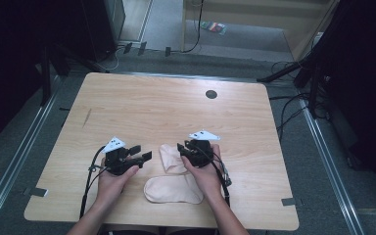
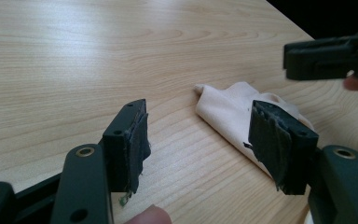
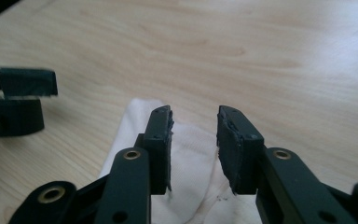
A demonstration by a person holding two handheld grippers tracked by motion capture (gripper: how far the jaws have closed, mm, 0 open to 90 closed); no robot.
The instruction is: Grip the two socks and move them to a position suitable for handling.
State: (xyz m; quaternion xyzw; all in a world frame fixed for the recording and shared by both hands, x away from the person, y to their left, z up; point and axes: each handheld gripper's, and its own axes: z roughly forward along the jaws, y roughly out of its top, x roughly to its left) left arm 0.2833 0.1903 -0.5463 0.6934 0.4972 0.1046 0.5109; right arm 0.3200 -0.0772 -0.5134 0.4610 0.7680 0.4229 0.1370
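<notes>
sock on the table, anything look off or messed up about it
The pale sock lies bent in an L on the table rather than flat: its upper part is folded over, with a creased edge in the left gripper view. Small dark specks mark the fabric near the right tongs, which are open above it. No tear shows.

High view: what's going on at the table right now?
A person holds a pair of tongs in each hand over a pale pink sock lying bent on the wooden table. The right tongs hover just above the sock's upper part, jaws apart with nothing pinched. The left tongs sit beside it, open and empty. Neither is gripping the sock.
</notes>
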